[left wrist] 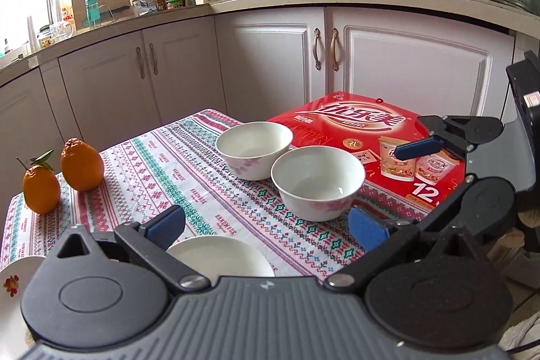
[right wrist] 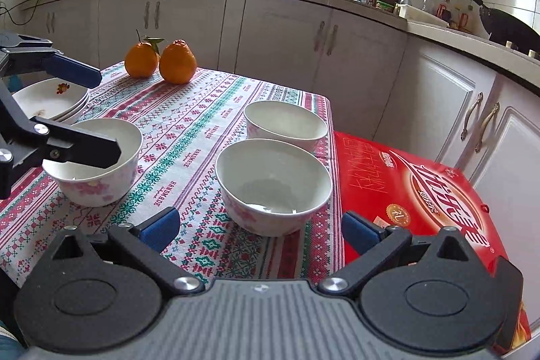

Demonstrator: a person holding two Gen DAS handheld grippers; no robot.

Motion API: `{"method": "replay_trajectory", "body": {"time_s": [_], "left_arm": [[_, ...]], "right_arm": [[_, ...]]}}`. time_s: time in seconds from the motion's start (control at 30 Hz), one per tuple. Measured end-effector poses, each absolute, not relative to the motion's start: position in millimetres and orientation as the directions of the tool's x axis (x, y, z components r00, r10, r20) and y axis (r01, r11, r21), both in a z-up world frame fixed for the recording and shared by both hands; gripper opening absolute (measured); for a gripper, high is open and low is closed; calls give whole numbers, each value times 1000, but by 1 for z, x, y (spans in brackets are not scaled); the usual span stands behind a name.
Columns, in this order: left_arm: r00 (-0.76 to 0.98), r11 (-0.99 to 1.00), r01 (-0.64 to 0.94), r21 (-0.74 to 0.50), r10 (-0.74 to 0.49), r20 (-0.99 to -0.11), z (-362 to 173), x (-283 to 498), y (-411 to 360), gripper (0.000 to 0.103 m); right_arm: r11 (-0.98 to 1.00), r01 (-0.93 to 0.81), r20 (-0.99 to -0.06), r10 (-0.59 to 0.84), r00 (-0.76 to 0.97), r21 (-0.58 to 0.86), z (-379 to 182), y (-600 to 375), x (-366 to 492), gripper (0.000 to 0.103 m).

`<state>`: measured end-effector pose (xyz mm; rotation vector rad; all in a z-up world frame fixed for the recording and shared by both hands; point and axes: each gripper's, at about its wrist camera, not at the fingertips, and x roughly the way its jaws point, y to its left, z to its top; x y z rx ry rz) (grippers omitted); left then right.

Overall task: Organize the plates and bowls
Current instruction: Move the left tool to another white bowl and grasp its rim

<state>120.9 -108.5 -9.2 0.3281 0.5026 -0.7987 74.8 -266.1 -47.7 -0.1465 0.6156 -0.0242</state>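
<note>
Three white bowls with pink flowers stand on the patterned tablecloth. In the right wrist view the near bowl [right wrist: 273,188] sits just ahead of my open right gripper [right wrist: 260,230], the far bowl [right wrist: 286,125] is behind it, and the left bowl [right wrist: 98,164] is under my open left gripper [right wrist: 98,113]. A stack of white plates [right wrist: 50,98] lies at the far left. In the left wrist view my left gripper [left wrist: 266,225] is open above the left bowl [left wrist: 221,255], with the two other bowls [left wrist: 317,181] [left wrist: 253,149] ahead and the right gripper [left wrist: 398,181] beside them.
Two oranges [right wrist: 160,59] sit at the table's far corner. A red gift box [right wrist: 418,194] lies on the right, beside the bowls. White kitchen cabinets [right wrist: 276,32] and a cluttered counter run behind the table. A plate rim [left wrist: 13,279] shows at lower left.
</note>
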Motion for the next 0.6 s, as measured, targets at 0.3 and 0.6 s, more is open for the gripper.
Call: {"method": "replay_trajectory", "body": {"time_s": [0.3,0.6], "left_arm": [[542,662,749,2,-611,-577,-19,155,-156,102],[488,672,739,-55,-589,-644,-33,185,-194,102]], "right_arm": [[993,-19,-601,-54,797,-113,-68,-283,90,103],[992,-78,-599,2,801,-102,-76,-294,106,103]]}}
